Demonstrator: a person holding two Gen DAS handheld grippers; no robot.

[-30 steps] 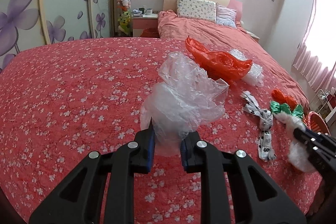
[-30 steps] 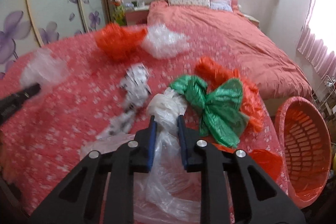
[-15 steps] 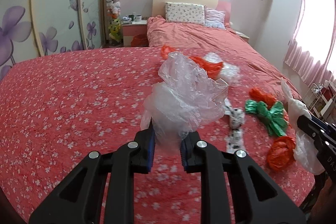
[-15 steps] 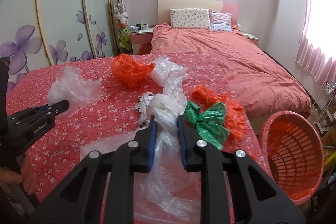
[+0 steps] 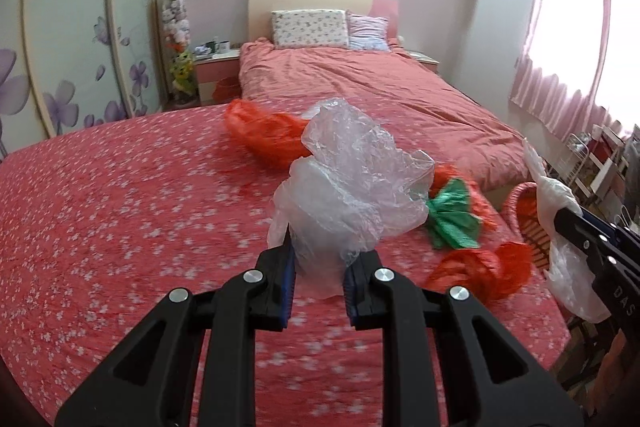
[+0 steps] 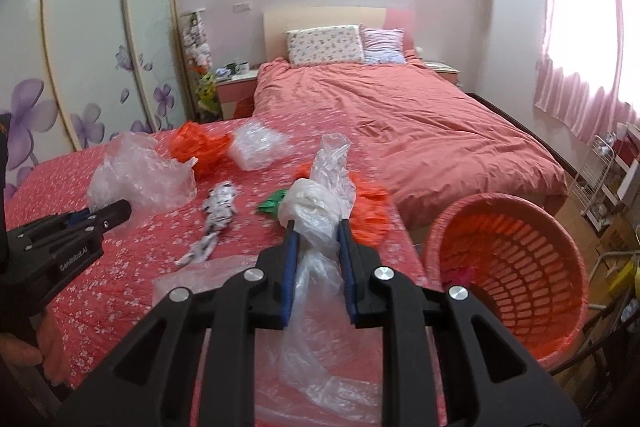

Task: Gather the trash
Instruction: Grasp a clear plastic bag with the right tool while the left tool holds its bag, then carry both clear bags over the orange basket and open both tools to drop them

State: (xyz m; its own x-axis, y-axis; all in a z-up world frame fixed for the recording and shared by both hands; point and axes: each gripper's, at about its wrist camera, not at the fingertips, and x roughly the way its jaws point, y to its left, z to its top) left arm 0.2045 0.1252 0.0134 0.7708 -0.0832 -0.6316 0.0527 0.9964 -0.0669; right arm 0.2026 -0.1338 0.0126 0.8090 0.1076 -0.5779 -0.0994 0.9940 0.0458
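My left gripper (image 5: 319, 259) is shut on a crumpled clear plastic bag (image 5: 352, 179), held above the flowered red bedspread (image 5: 120, 207). My right gripper (image 6: 319, 231) is shut on a knotted clear plastic bag (image 6: 320, 203) whose tail hangs down below the jaws. An orange slatted basket (image 6: 516, 255) stands on the floor at the right of the bed's corner; something pink lies inside it. Left on the bedspread: an orange bag (image 6: 200, 147), bubble wrap (image 6: 258, 145), a black-and-white wrapper (image 6: 218, 215), a green bag (image 5: 454, 213) and more orange plastic (image 5: 480, 267).
A second bed with a salmon duvet (image 6: 420, 131) and pillows lies behind. Sliding wardrobe doors with purple flowers (image 6: 80, 75) line the left wall. A nightstand (image 6: 236, 87) stands at the back, a wire rack (image 6: 600, 179) and pink curtains at the right. A flat clear sheet (image 6: 208, 275) lies near me.
Both grippers have lifted and swung to the right with their bags. The orange basket has come further into the right wrist view and now shows at the edge of the left wrist view.
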